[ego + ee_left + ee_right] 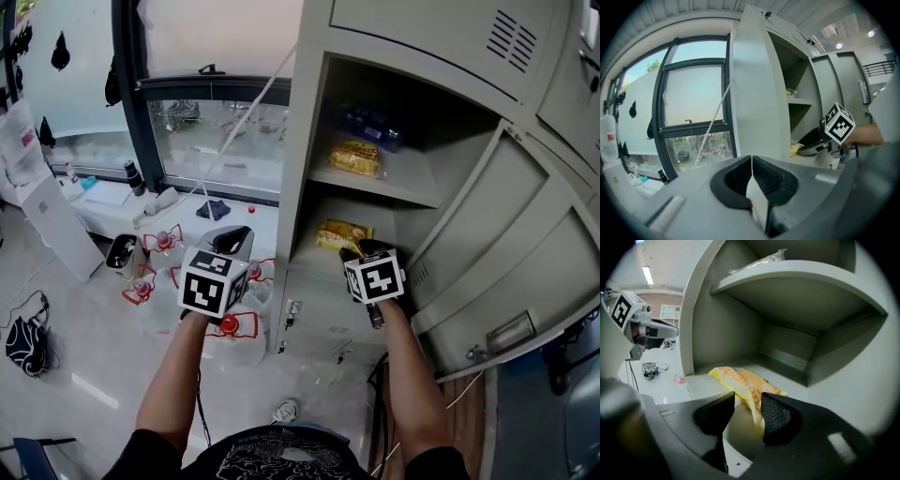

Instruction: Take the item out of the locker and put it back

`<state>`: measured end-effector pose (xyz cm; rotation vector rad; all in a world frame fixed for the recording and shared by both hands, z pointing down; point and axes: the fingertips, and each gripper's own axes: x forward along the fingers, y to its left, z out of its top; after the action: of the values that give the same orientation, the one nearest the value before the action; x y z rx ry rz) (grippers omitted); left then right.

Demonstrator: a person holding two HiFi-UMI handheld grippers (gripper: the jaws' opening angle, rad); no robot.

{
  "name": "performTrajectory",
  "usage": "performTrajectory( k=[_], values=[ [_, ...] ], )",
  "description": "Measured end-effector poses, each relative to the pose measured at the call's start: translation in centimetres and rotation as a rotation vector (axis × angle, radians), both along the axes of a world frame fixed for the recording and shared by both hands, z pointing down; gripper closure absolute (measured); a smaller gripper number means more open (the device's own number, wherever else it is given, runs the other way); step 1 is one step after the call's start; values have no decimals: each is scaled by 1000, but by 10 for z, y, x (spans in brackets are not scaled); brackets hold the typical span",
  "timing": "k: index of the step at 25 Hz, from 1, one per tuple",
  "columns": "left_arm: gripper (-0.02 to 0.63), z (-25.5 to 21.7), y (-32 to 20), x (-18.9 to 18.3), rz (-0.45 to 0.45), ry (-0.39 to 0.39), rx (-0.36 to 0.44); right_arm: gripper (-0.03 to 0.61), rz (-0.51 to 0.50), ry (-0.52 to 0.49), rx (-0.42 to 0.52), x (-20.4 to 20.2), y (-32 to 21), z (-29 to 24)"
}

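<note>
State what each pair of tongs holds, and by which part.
Nothing. The right tongs stand open around the near end of the yellow packet; the left tongs are shut and empty.

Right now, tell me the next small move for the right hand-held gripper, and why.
Probably close the right hand-held gripper on the yellow packet: its jaws stand apart with the packet's near end between them, and the packet lies on the lower shelf, not yet lifted.

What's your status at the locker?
Left gripper shut, outside locker. Right gripper open around yellow packet on lower shelf, not clamped. Nothing in the way.
</note>
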<state>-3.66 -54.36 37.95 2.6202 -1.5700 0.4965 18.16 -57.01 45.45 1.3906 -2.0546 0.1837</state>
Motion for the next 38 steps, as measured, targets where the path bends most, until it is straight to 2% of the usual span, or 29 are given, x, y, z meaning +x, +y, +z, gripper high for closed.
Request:
performTrajectory(
  k=[5, 12, 20, 33, 38],
  values=[
    [609, 0, -4, 5, 2, 6, -1, 404, -22, 45, -10, 2, -1, 4],
    [609, -2, -8, 10, 1, 5, 4, 492, -18, 69, 16, 6, -3, 2],
    [609, -3, -9, 7, -15, 2, 8, 516, -21, 73, 41, 6, -3, -2],
    [609, 3, 4, 0, -23, 12, -6, 552, 46, -54, 92, 10, 3, -13],
    [609, 4, 18, 8, 17, 12, -17, 554, 76, -122, 133, 7, 13, -28]
  ],
)
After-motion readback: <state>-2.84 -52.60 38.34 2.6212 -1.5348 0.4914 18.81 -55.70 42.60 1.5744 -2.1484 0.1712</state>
